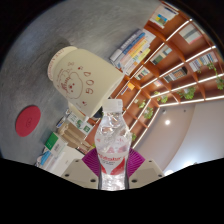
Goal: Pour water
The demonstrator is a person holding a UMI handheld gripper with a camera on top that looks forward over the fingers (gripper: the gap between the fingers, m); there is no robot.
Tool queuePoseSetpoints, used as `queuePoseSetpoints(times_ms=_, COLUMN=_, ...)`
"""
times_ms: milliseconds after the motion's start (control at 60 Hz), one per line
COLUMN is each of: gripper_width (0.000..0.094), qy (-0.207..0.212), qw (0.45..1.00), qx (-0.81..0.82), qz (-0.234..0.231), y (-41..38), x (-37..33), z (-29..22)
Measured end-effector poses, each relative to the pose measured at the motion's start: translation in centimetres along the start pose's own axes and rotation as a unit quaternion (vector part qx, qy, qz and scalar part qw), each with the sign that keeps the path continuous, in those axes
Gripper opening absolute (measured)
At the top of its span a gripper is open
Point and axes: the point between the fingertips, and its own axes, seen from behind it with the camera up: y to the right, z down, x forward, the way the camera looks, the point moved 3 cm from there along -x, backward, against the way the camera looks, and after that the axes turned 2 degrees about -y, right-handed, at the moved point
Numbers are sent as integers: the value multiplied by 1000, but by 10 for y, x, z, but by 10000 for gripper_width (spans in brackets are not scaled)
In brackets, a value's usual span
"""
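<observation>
Gripper point(113, 168): clamping the water bottle, both fingers pressing in on its lower body from either side.
Pads point(92, 160): showing magenta at the bottle's flanks, hugging its sides with no gap visible.
Water bottle point(113, 140): sitting between the fingers, clear plastic, white cap on top, pink-and-white label around the middle, clear liquid showing below the label.
Paper cup point(74, 82): appearing beyond the bottle and off to one side, cream-coloured, bearing a small printed figure and some lettering, too small for reading; resting on the table, well apart from the bottle.
Table point(30, 70): spreading grey and speckled behind the cup, looking steeply tilted.
Red disc point(29, 119): lying flat on the table, near the cup but not touching it.
Shelves point(175, 60): running across the background beyond the bottle, lit by strip lights, holding books and boxes.
Small packets point(60, 140): clustering near the table's edge, beside the bottle's lower part; contents not telling clearly.
</observation>
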Motion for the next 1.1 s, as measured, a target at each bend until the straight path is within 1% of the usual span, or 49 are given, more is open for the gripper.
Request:
queuePoseSetpoints(times_ms=83, gripper_width=328, qy=-2, qw=997, qx=72, qz=-1, y=5, x=-1, z=9)
queuePoseSetpoints(times_ms=150, gripper_width=329, qy=-7, qw=986, qx=167, qz=-15, y=8, x=-6, z=21)
queuePoseSetpoints(times_ms=233, gripper_width=329, qy=-23, qw=945, qx=323, qz=-44, y=7, x=-13, z=34)
queuePoseSetpoints(times_ms=250, gripper_width=329, qy=-20, qw=932, qx=358, qz=-53, y=7, x=-13, z=39)
queuePoseSetpoints(times_ms=317, gripper_width=331, qy=-17, qw=869, qx=488, qz=-75, y=11, x=-18, z=49)
queuePoseSetpoints(times_ms=383, gripper_width=328, qy=-12, qw=791, qx=603, qz=-97, y=7, x=-17, z=53)
queuePoseSetpoints(times_ms=433, gripper_width=345, qy=-4, qw=722, qx=682, qz=-114, y=5, x=-18, z=55)
queuePoseSetpoints(times_ms=450, gripper_width=358, qy=-9, qw=699, qx=706, qz=-114, y=3, x=-22, z=43)
queuePoseSetpoints(times_ms=467, gripper_width=357, qy=-1, qw=673, qx=730, qz=-122, y=0, x=-22, z=50)
queuePoseSetpoints(times_ms=500, gripper_width=358, qy=5, qw=620, qx=773, qz=-136, y=-6, x=-22, z=48)
queuePoseSetpoints(times_ms=567, gripper_width=358, qy=5, qw=525, qx=837, qz=-154, y=-20, x=-23, z=45)
queuePoseSetpoints(times_ms=583, gripper_width=358, qy=4, qw=507, qx=848, qz=-153, y=-20, x=-26, z=35)
queuePoseSetpoints(times_ms=633, gripper_width=358, qy=9, qw=465, qx=872, qz=-151, y=-33, x=-22, z=46)
queuePoseSetpoints(times_ms=700, gripper_width=357, qy=8, qw=422, qx=894, qz=-153, y=-50, x=-21, z=45)
queuePoseSetpoints(times_ms=733, gripper_width=357, qy=9, qw=406, qx=901, qz=-152, y=-53, x=-24, z=35)
queuePoseSetpoints(times_ms=800, gripper_width=356, qy=11, qw=387, qx=909, qz=-151, y=-66, x=-21, z=32)
queuePoseSetpoints(times_ms=867, gripper_width=358, qy=9, qw=383, qx=911, qz=-150, y=-74, x=-21, z=26)
queuePoseSetpoints(times_ms=983, gripper_width=364, qy=10, qw=407, qx=902, qz=-144, y=-85, x=-19, z=11)
queuePoseSetpoints(times_ms=1050, gripper_width=366, qy=0, qw=411, qx=897, qz=-160, y=-101, x=-22, z=-1)
queuePoseSetpoints(times_ms=1067, gripper_width=366, qy=10, qw=410, qx=900, qz=-149, y=-97, x=-21, z=0)
queuePoseSetpoints(times_ms=1100, gripper_width=367, qy=7, qw=416, qx=898, qz=-144, y=-99, x=-21, z=1)
